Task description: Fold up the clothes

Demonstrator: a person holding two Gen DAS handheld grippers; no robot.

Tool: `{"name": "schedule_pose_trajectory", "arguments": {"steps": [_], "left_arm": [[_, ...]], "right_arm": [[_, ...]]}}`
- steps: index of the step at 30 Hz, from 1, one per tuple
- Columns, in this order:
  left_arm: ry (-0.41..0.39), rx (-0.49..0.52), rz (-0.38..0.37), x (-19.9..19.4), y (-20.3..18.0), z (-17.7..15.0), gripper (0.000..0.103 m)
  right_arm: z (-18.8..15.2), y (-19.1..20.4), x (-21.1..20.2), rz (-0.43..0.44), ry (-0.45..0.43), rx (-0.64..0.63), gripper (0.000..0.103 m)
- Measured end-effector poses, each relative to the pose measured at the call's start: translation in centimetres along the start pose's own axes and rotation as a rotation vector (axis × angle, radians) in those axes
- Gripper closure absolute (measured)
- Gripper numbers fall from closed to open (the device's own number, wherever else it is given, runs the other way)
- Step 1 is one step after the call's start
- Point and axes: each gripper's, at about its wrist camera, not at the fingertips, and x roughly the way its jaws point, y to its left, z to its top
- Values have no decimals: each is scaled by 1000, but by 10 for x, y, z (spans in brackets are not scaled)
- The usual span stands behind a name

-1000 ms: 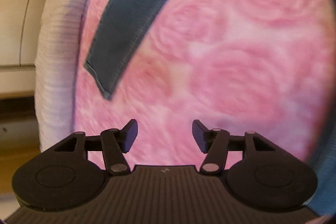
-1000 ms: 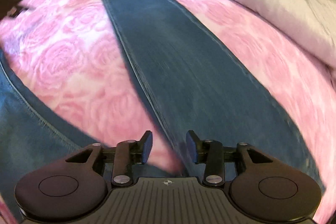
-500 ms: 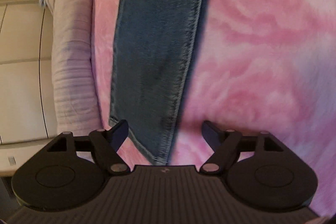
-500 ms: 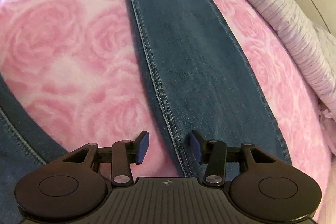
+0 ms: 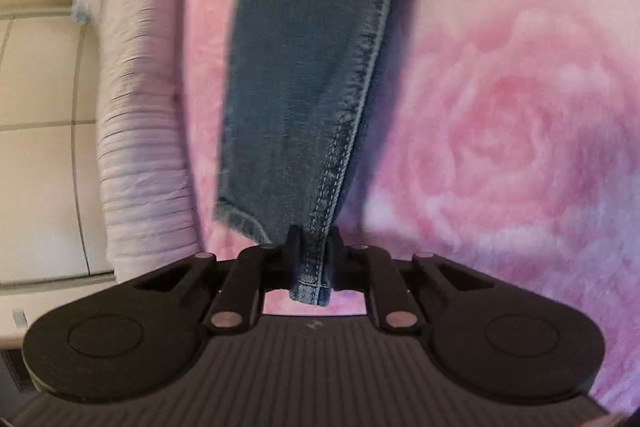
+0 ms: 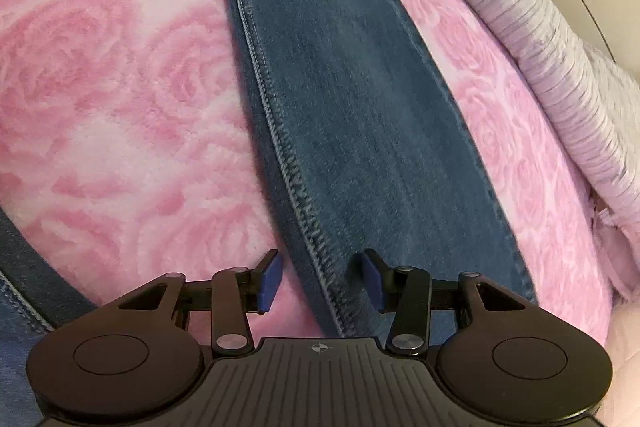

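In the left wrist view the jeans leg [image 5: 304, 75] runs from the top centre of the frame down to the bottom centre, lying on a pink rose-pattern blanket [image 5: 500, 131]. The left hand-held gripper [image 5: 314, 259] is closing, and its two black fingers already pinch the hem corner at the stitched side seam; a small piece of the hem hangs below the fingers. The rest of the hem spreads to the lower left and lies loose. To the right of the leg the blanket is open and free. To the left, a white ribbed cover [image 5: 140, 147] marks the edge of the bed, and past it a pale tiled floor [image 5: 40, 87] fills the left border.

In the right wrist view the same leg [image 6: 360, 99] crosses from the top centre to the bottom centre. The right hand-held gripper [image 6: 320, 281] is closing at a narrow gap, with the thick seam between its blue pads [image 6: 267, 283], which do not press on it yet. Wide free blanket lies at the left. Another denim part [image 6: 20, 287] is cut off at the lower left corner, and the white cover [image 6: 560, 67] borders the right side.
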Motion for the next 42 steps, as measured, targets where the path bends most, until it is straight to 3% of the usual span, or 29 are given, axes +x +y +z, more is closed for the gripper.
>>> {"name": "schedule_pose_trajectory", "arguments": {"steps": [2,6,12,17,20,24,28,34,38,42], "left_arm": [[1,-36,11,-18,3,-3,94],[28,-56,-11,-43,-9,-6,94],[126,-16,-73,-34,-41,1,89],[238,-157,-112,-50,-17,-3,86],[266,-288,-131,-74,1,-4,84],[222,-414,-160,-109,15,26,79],[104,-463,-217,-147,18,89,77],[-155,-497,-343,-200,29,231,67],[-281,-508,-452,-217,28,345,65],[-365,-449,-561,-222,10,461,65]], "right_arm": [[4,0,-5,-10,-3,-28,99],[5,3,-16,-1,-27,-92,100],[5,9,1,50,44,-124,93],[-9,-5,-37,72,28,111,67],[-41,-9,-62,65,71,266,65],[-95,-20,-94,45,140,504,64],[-168,-54,-117,-3,189,761,63],[-272,-142,-127,-41,155,918,59],[-323,-200,-104,46,87,913,52],[-358,-237,-70,250,-7,949,52]]}}
